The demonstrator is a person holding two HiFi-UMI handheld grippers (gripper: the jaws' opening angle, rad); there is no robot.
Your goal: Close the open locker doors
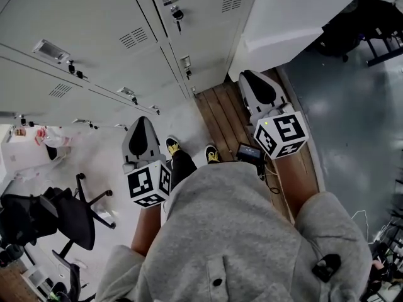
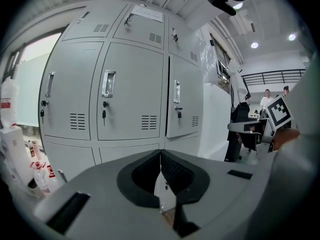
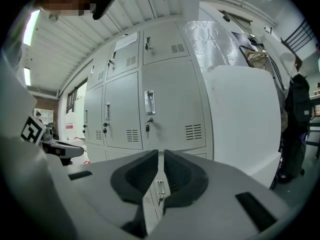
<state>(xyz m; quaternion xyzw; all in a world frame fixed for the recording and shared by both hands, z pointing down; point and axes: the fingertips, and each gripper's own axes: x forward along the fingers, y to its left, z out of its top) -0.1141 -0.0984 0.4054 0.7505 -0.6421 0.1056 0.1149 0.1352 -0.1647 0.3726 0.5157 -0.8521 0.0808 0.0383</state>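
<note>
Floor (image 1: 110, 168): pale and glossy at left, dull blue-grey at right. Between them, strip of wooden planks (image 1: 220, 115) running out from foot of lockers (image 1: 126, 36). Lockers standing along far edge of pale part. Two shoes (image 1: 171, 146) with yellow trim near planks' left edge, one on pale floor, other on wood. Black office chair (image 1: 63, 219) on castors at left. White containers (image 1: 25, 146) with red labels at far left. White panel (image 1: 296, 17) upright just right of planks. Thin cable (image 1: 360, 218) loose on grey part, lower right.

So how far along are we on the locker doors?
Done: the locker doors in view look shut, though the right-hand door shows a dark seam, maybe ajar. In hand: nothing; left gripper and right gripper are shut, empty. Left: check that door.
</note>
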